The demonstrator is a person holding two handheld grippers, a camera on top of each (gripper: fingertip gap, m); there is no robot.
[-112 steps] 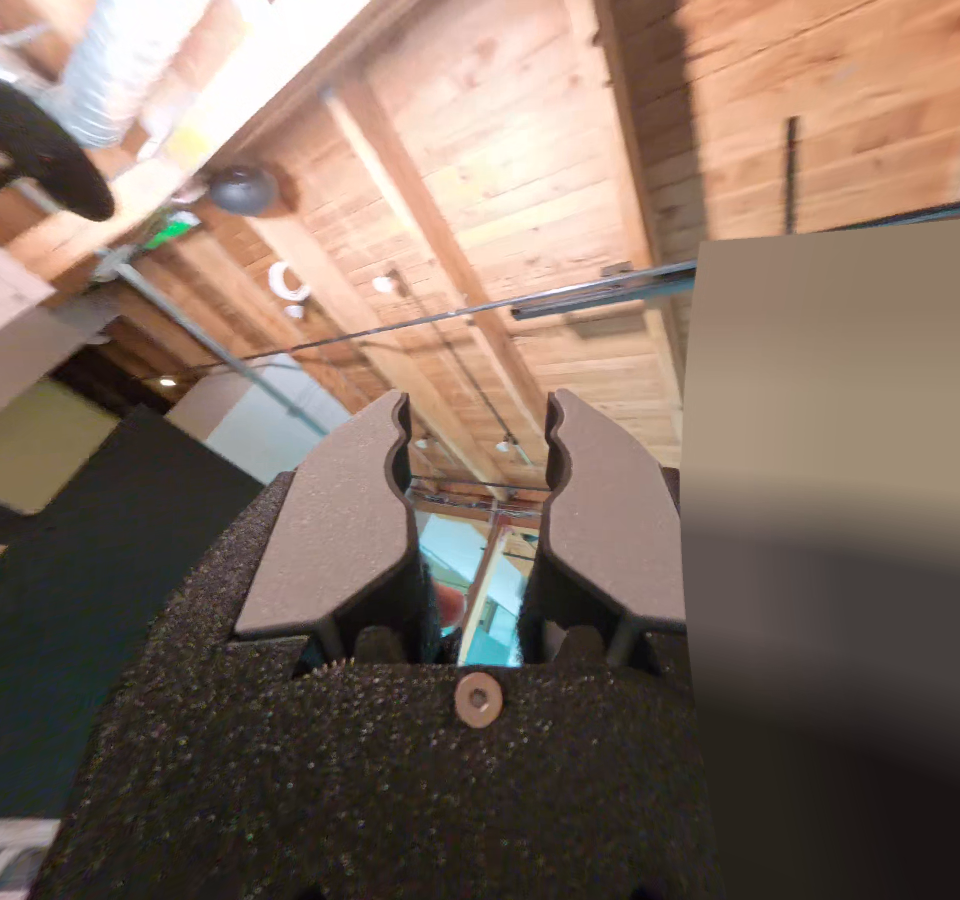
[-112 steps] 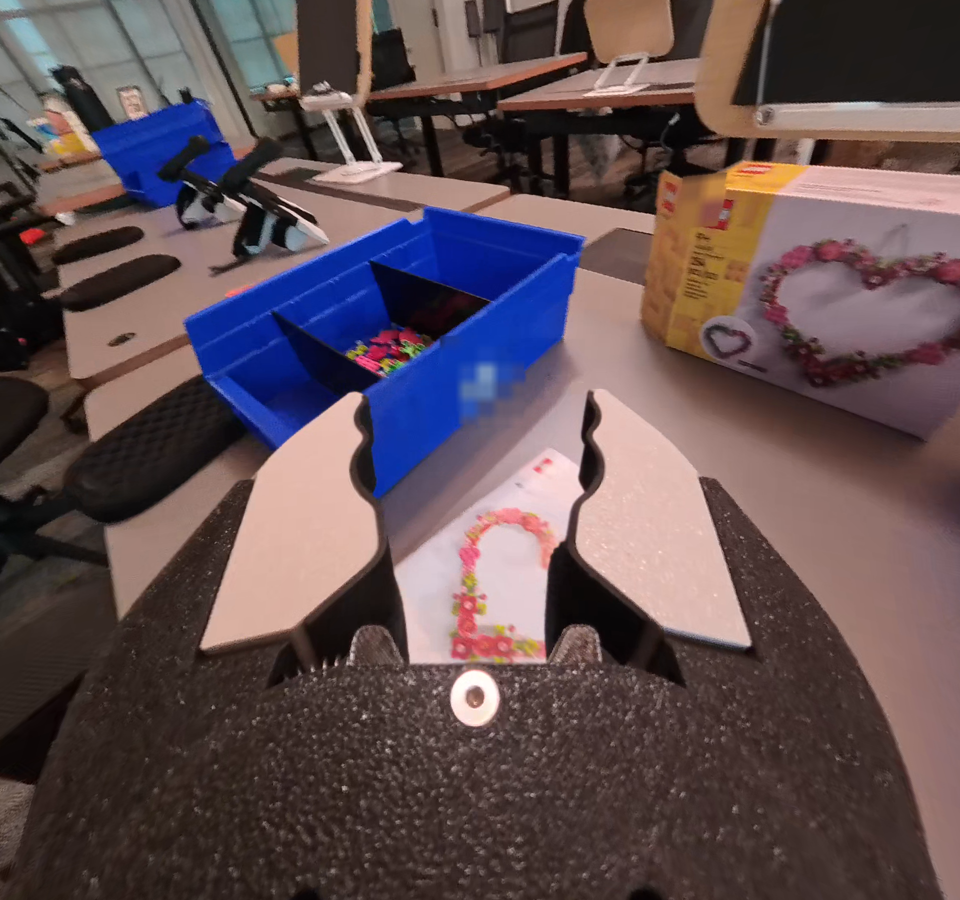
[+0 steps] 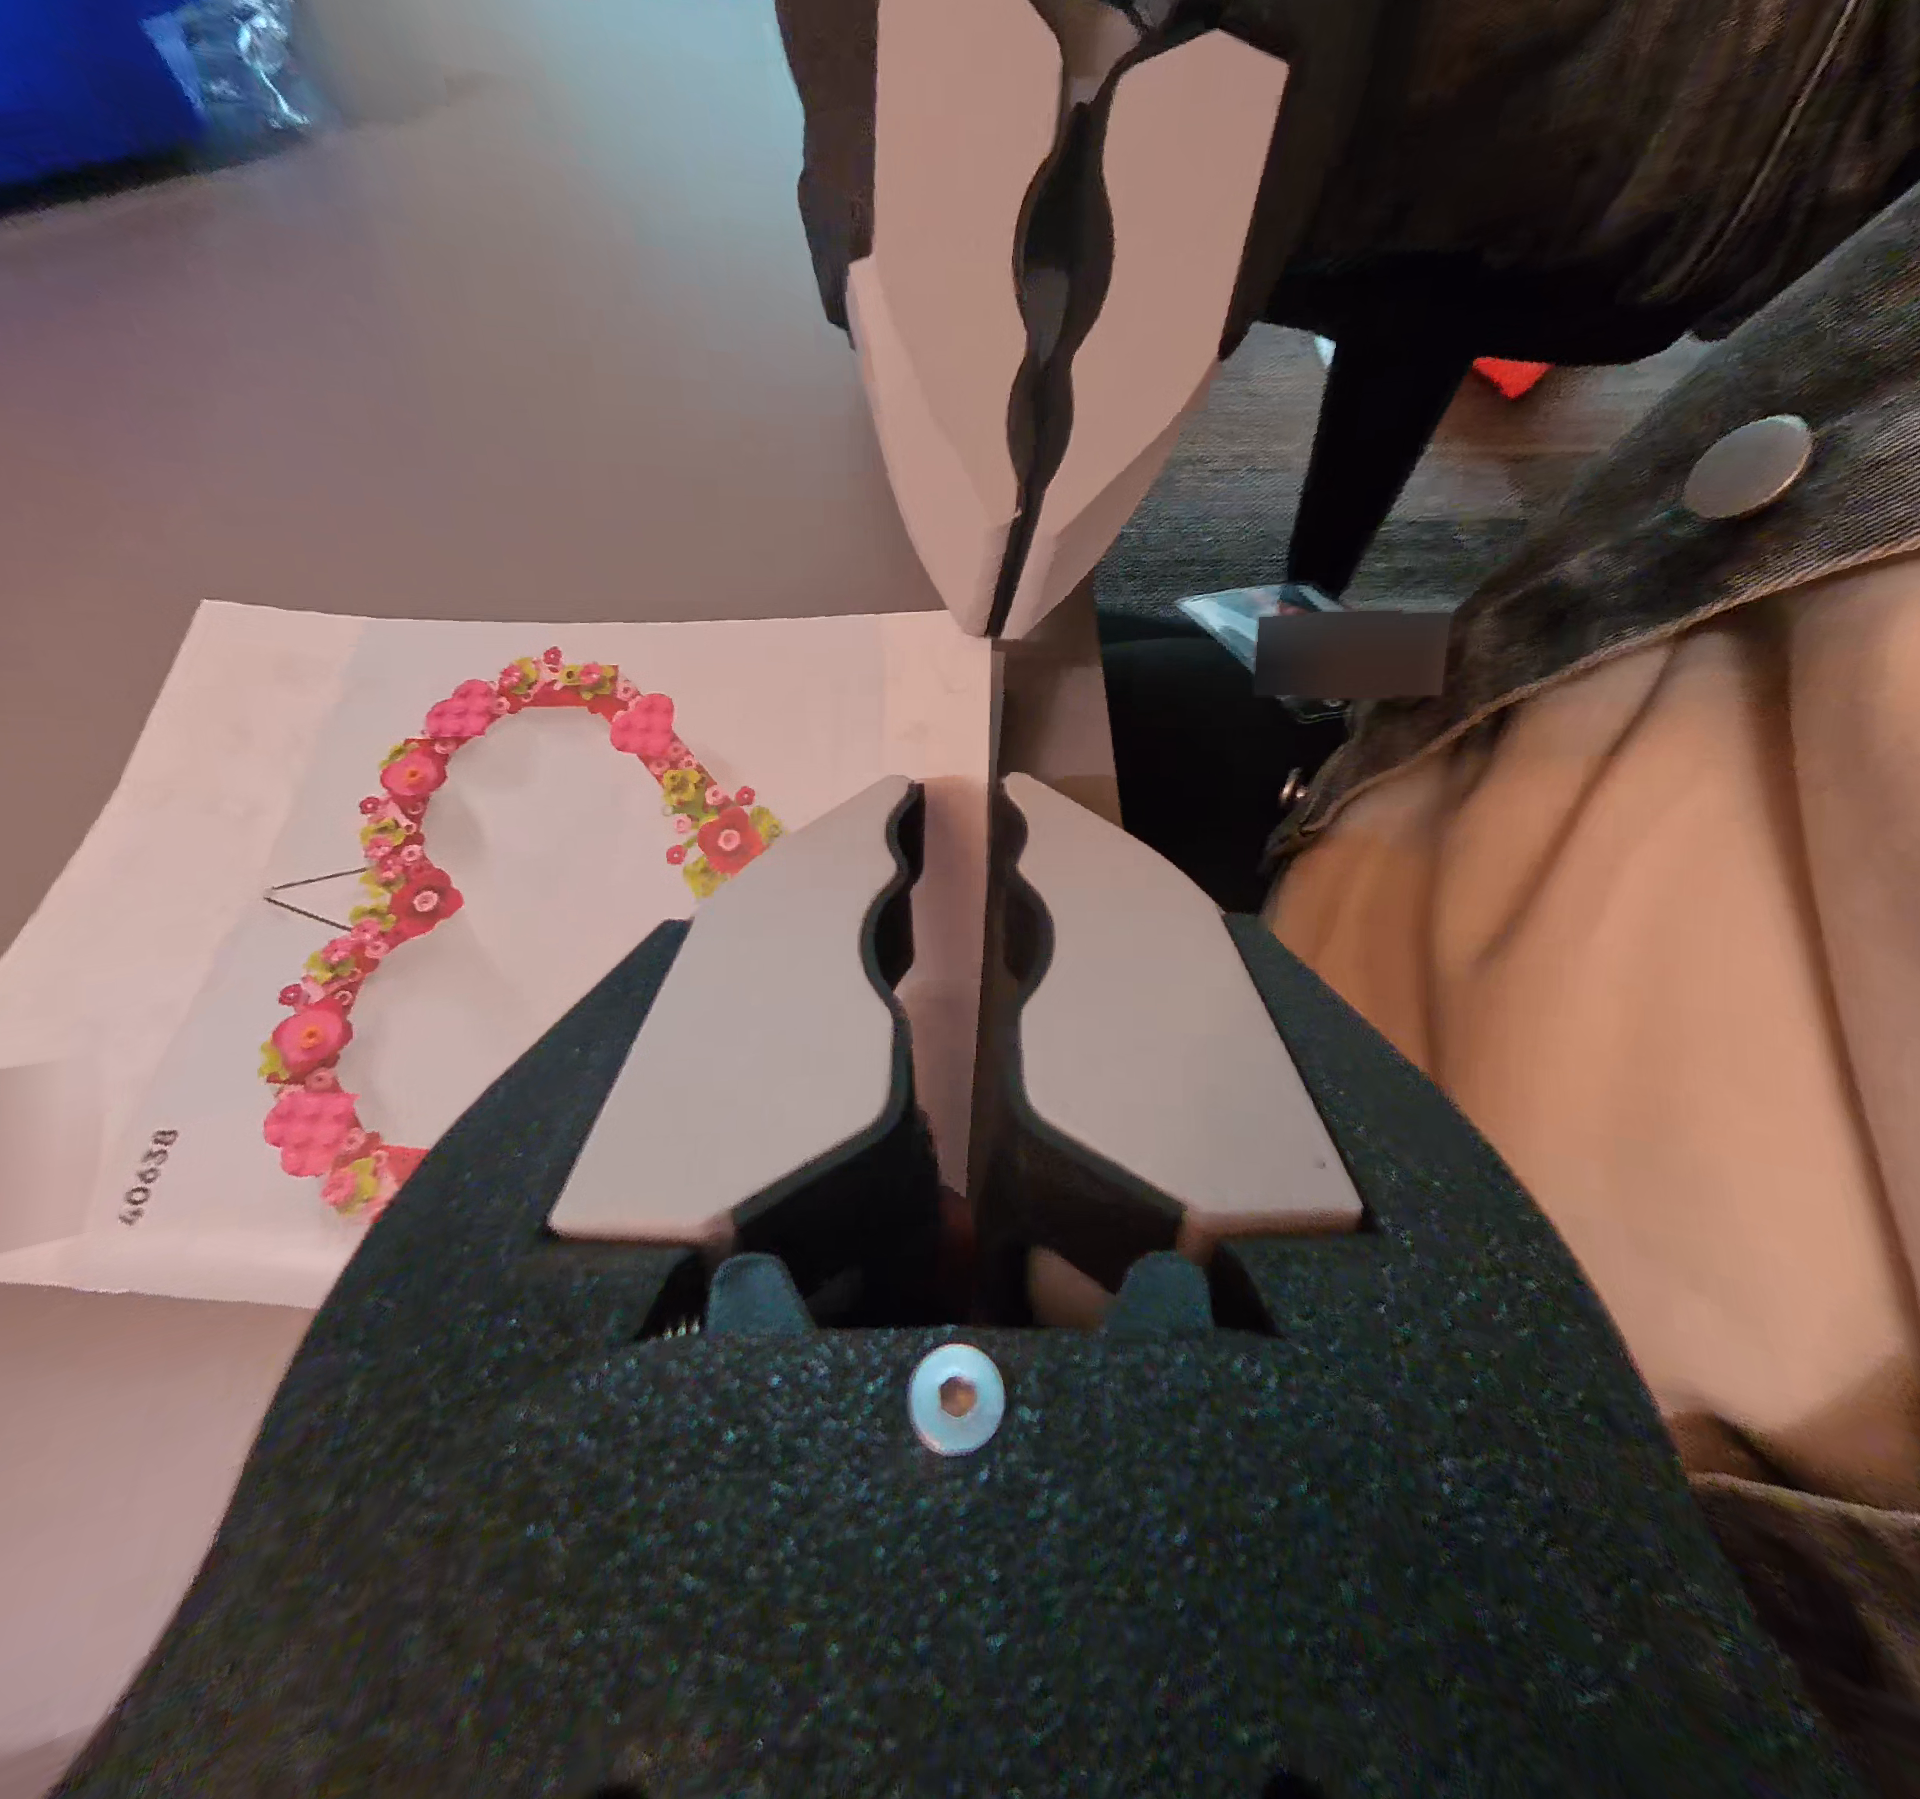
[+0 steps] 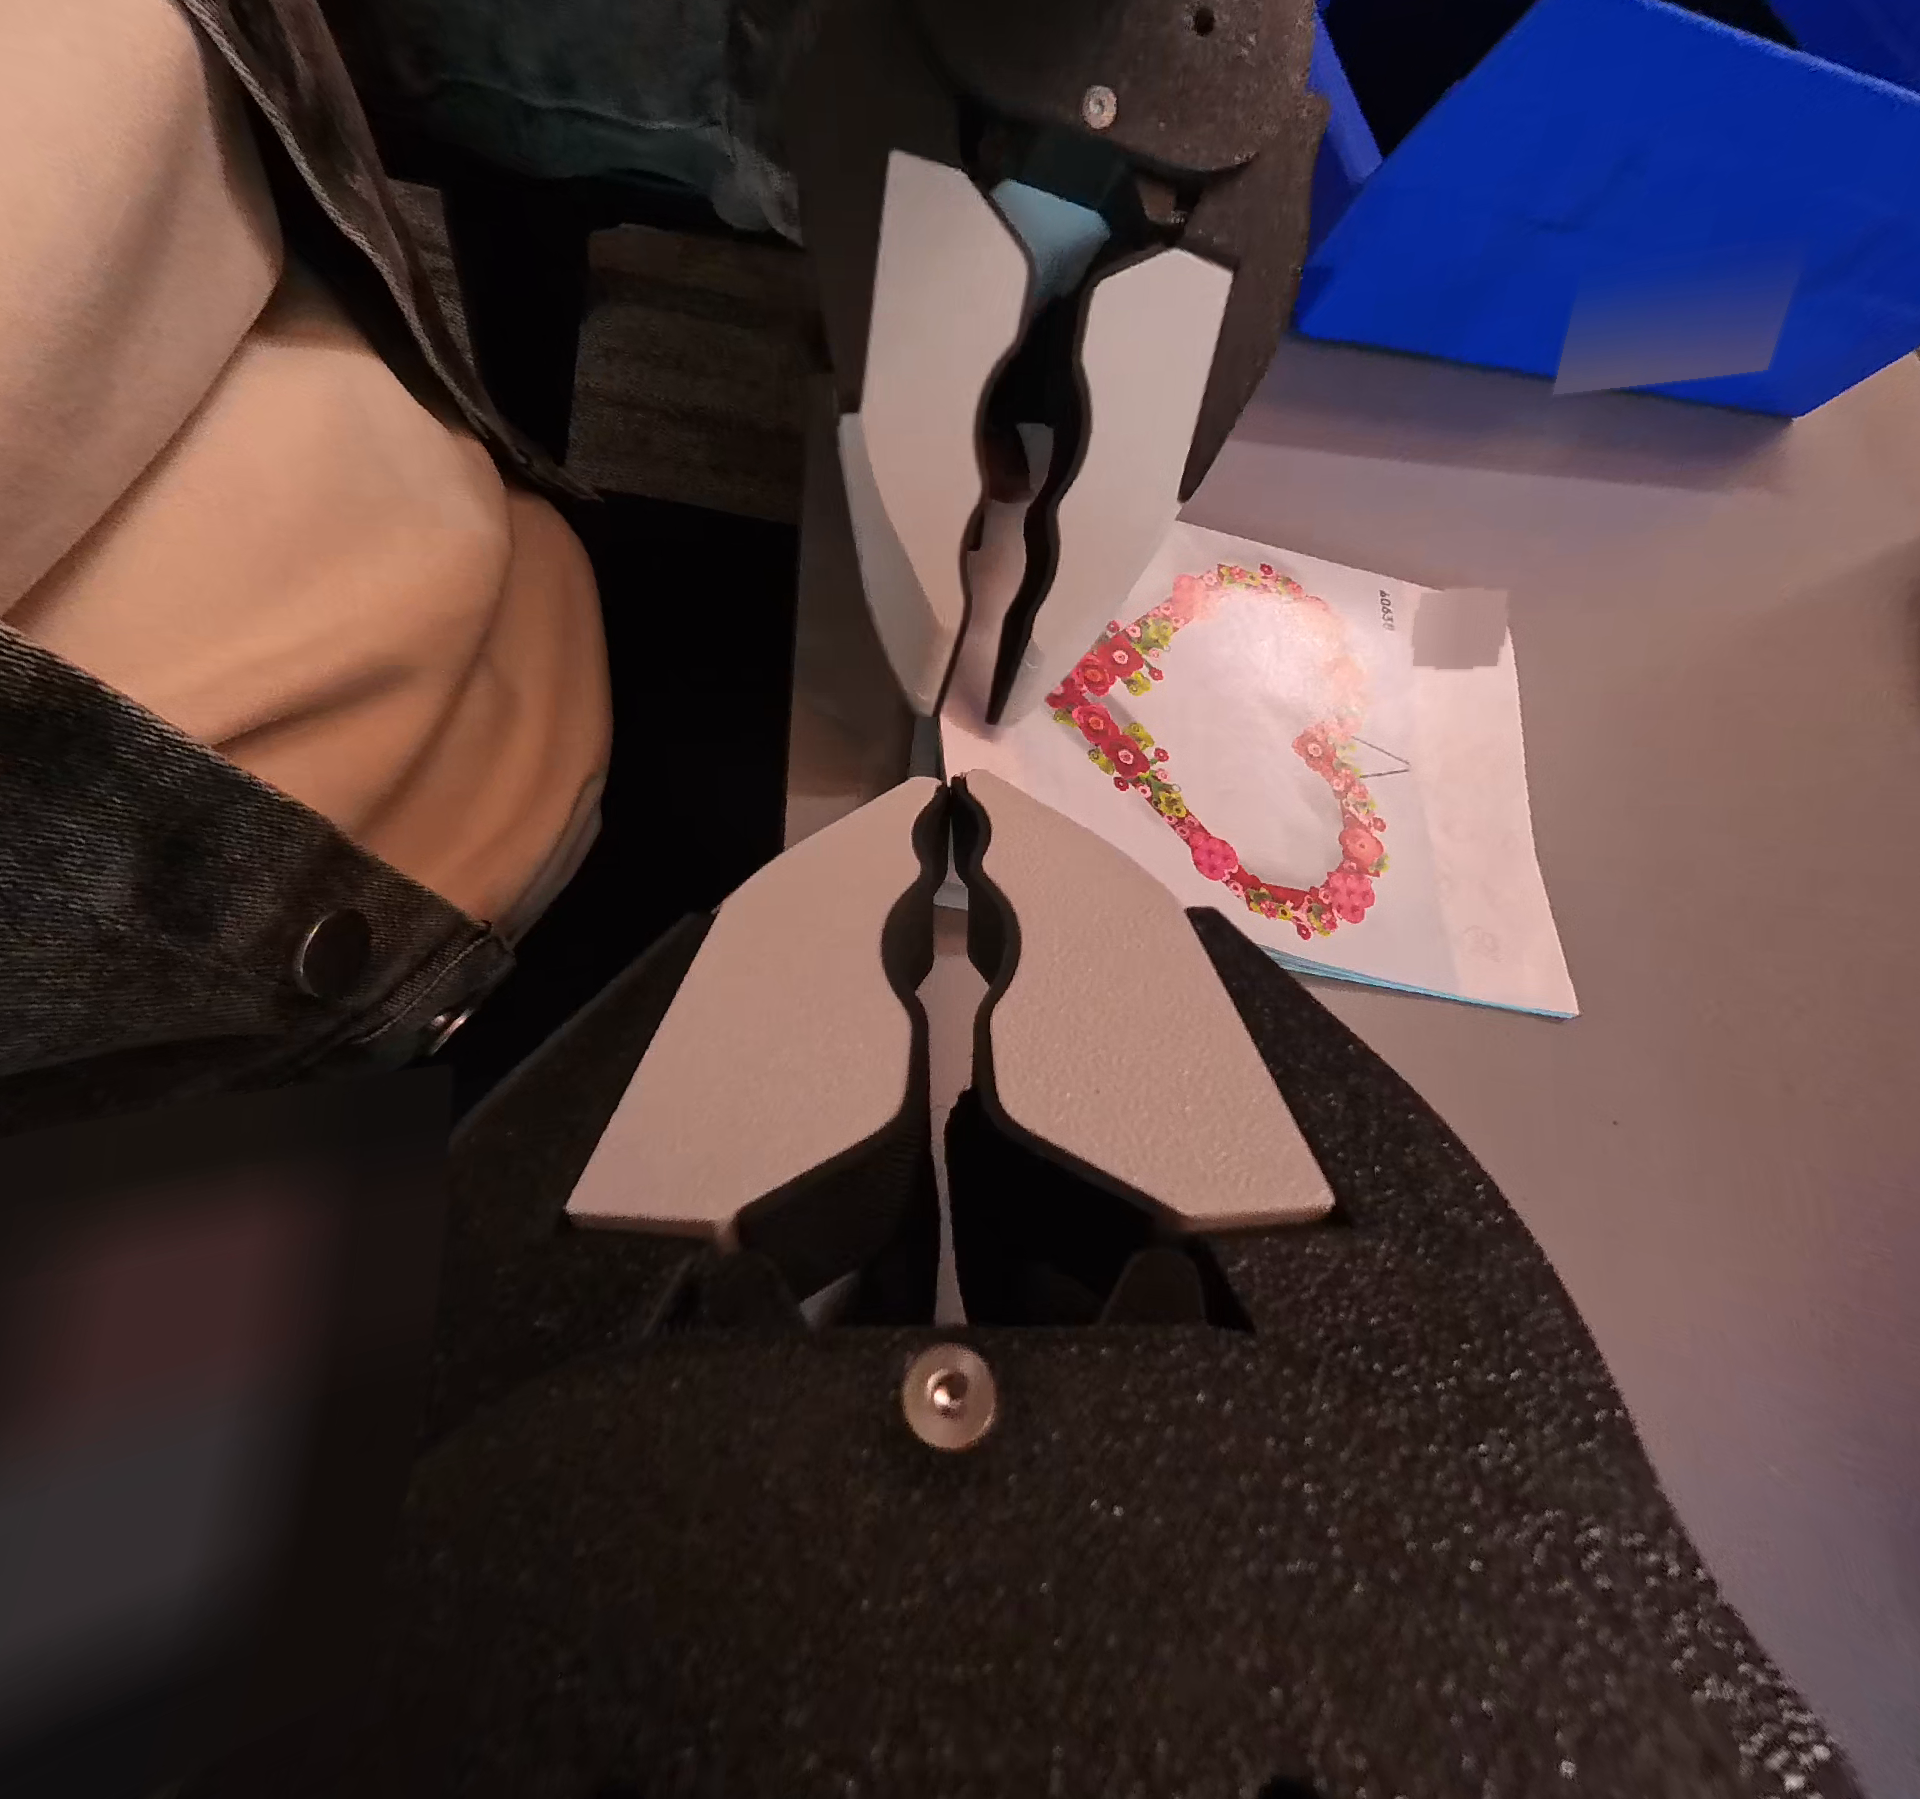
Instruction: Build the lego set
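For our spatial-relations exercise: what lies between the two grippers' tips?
A thin white page, seen edge-on, runs from the right gripper into the left gripper, clearest in the left wrist view.

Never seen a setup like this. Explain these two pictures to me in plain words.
There is no robot. A person in a beige top and dark jacket holds a two-finger gripper in each hand, with a camera on each. The left wrist view looks along the left gripper, the right wrist view along the right gripper, and each view shows the other gripper facing it. On the grey table lies an instruction booklet picturing a flower heart, with blue bins behind. Both grippers appear to pinch a thin white sheet, seen edge-on, possibly a page.
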